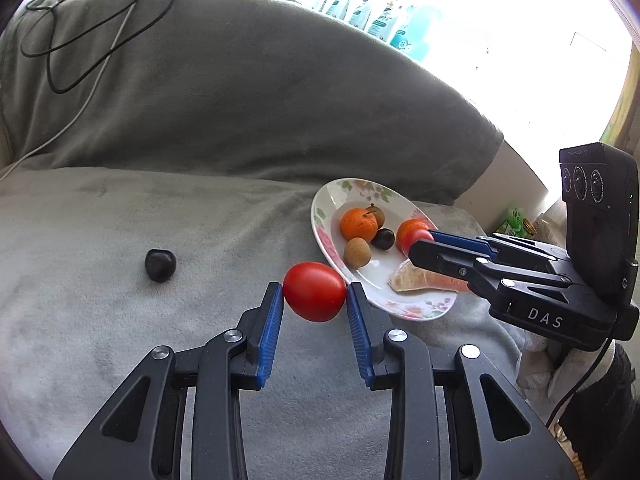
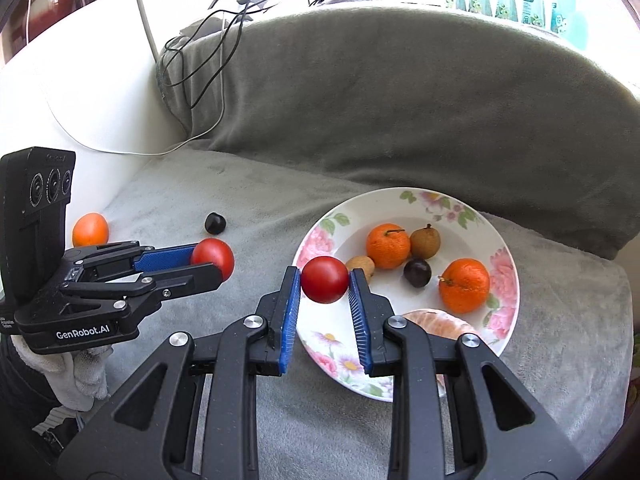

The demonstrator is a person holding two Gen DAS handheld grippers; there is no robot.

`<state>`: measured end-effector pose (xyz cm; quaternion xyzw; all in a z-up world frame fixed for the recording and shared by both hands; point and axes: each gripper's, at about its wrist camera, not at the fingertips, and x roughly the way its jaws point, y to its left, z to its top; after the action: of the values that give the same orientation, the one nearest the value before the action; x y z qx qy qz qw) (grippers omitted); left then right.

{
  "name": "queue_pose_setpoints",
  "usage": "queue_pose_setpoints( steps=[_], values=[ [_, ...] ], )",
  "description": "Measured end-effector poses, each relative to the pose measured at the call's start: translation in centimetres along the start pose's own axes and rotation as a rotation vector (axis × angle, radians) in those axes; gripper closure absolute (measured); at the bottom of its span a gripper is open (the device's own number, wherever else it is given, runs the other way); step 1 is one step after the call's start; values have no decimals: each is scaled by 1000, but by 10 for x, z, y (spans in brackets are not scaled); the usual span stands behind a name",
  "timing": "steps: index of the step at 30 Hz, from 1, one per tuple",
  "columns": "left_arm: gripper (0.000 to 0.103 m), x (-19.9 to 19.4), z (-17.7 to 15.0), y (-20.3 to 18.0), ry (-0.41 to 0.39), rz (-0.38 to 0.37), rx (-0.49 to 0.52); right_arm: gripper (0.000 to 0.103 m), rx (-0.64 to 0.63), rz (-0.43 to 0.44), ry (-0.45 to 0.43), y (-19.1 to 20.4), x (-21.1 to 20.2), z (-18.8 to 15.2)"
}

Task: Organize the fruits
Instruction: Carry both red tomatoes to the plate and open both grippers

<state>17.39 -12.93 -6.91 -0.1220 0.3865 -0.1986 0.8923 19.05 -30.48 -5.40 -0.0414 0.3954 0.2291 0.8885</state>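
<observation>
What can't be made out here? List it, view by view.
Right wrist view: citrus segment, mostly behind the right gripper holding a tomato.
Right wrist view: orange fruit on the couch, base hidden by the left gripper.
Left wrist view: far tangerine, largely behind the right gripper's tomato.
Both views: bottles, labels washed out by glare.

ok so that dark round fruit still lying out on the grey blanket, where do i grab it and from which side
Take the small dark round fruit across its widest middle, coming from above with the fingers on either side. It is compact and roundish, lies alone on the soft grey blanket, and nothing crowds it. Both grippers already hold red tomatoes, so one must drop its load first.
</observation>
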Motion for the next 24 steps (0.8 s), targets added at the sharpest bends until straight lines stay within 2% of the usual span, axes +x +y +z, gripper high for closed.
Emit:
queue_pose_setpoints(
  steps=[24],
  values=[
    [72,33,6,-51,51,-85,49,77,94,-53,-1,-50,4,7]
  ],
)
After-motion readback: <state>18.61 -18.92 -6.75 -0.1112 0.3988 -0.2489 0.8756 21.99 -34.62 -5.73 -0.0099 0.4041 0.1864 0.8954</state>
